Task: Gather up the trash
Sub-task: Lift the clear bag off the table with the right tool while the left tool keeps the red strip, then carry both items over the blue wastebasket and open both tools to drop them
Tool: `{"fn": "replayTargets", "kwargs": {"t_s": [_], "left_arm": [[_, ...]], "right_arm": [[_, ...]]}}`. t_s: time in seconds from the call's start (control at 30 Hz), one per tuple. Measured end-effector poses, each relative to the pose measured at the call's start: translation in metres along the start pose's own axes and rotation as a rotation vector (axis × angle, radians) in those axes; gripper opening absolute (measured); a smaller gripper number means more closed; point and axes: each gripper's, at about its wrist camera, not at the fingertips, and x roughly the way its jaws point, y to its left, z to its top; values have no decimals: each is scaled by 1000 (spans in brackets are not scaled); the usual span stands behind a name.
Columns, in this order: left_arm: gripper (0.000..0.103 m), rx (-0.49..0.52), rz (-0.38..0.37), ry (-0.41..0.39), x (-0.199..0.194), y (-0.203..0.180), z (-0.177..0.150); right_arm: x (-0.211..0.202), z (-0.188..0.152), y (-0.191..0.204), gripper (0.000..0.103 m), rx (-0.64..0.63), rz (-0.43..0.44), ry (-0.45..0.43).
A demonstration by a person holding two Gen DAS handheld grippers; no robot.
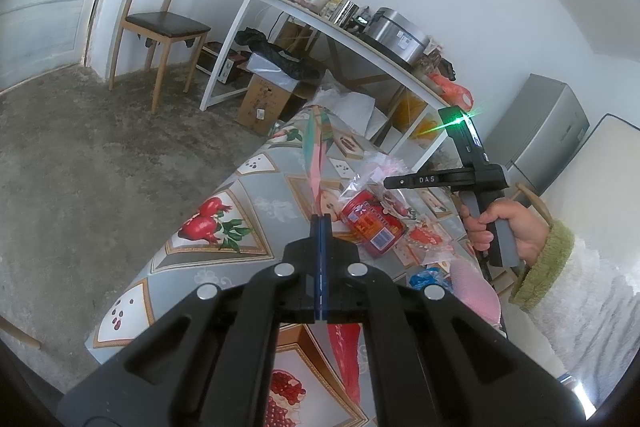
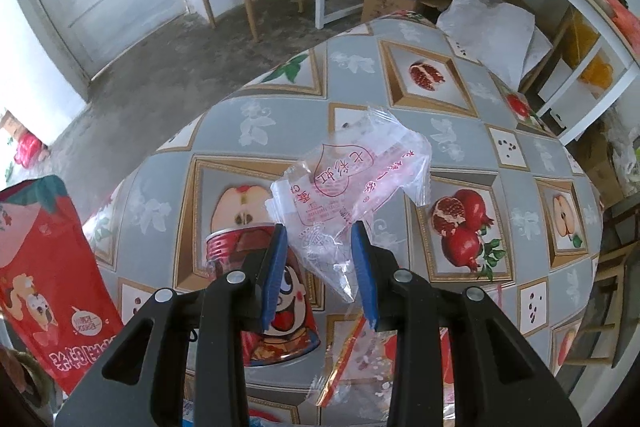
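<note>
My left gripper (image 1: 321, 218) is shut on a thin red snack bag (image 1: 316, 155) that stands edge-on above the fingertips; in the right wrist view the same bag (image 2: 44, 259) hangs at the left. My right gripper (image 2: 320, 263) is open and points down at the table. A clear plastic wrapper with red print (image 2: 348, 179) lies between its blue pads (image 2: 276, 267), unsqueezed. Under the wrapper and the left finger lies a red can (image 2: 280, 331) on its side, also seen as the can (image 1: 370, 223) in the left wrist view. A hand (image 1: 516, 227) holds the right gripper's handle.
The table wears a grey fruit-print cloth (image 2: 448, 131). Another clear wrapper with a gold stripe (image 2: 360, 359) lies near the front. A blue scrap (image 1: 426, 277) and pink cloth (image 1: 476, 291) sit by the sleeve. Beyond stand a wooden chair (image 1: 160, 27), a white shelf (image 1: 256, 27) and cardboard boxes (image 1: 264, 99).
</note>
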Motion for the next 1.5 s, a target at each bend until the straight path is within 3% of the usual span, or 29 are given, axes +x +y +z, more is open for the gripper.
{"fn": "replayTargets", "kwargs": {"t_s": [0.63,0.97,1.27,1.4,1.5], "left_arm": [[0,5,-6,-3,-1,-5,2],[0,8,-7,-8,-4,-5,3],[0,60,-21,-66,-37,-29,20],[0,114,-58,-98,-59,-57,26],[0,169,-111,-107,-71,-88,29]], "right_arm": [[-6,5,-20,32,64,-25,-44],[-27,8,-34,32,111,-23,-118],[-114,-19,-53,33,180,34,-292],[-174,-63,-64,33,213,58,-395],[-218,-115,-80,33,255,53,-469]]}}
